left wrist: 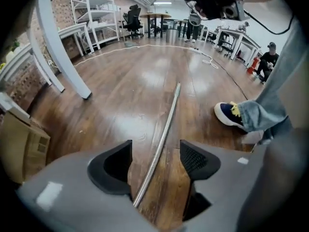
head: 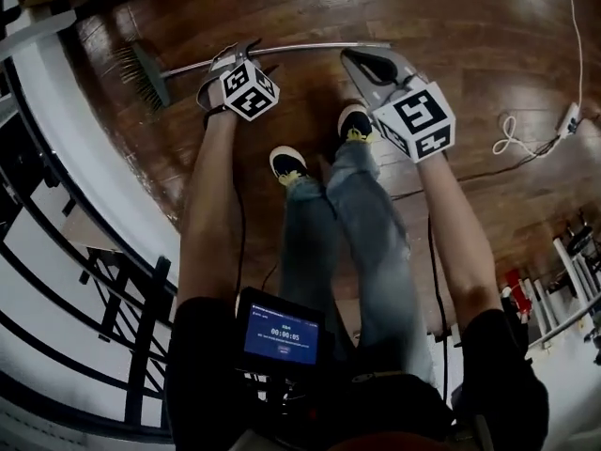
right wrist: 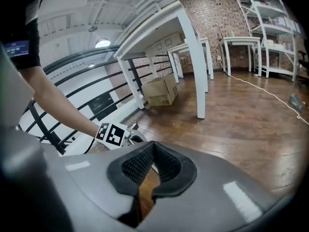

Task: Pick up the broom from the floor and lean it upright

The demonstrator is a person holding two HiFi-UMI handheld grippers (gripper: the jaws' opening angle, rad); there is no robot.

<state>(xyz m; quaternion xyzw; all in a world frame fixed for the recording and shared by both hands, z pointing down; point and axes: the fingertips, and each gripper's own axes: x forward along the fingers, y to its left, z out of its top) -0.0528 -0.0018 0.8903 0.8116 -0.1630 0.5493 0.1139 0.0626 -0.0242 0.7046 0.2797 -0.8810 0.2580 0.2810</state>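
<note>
The broom lies flat on the wooden floor, its bristle head at the left and its thin metal handle running to the right. My left gripper hangs low over the handle near the head end. It is open, and the handle passes between the two dark pads without touching either. My right gripper is shut and empty, close to the handle's free end. In the right gripper view its ribbed pads meet, and the left gripper's marker cube shows beyond them.
A black and white railing curves along the left. The person's shoes stand just behind the handle. A white cable lies on the floor at the right. A cardboard box and white table legs stand left of the broom.
</note>
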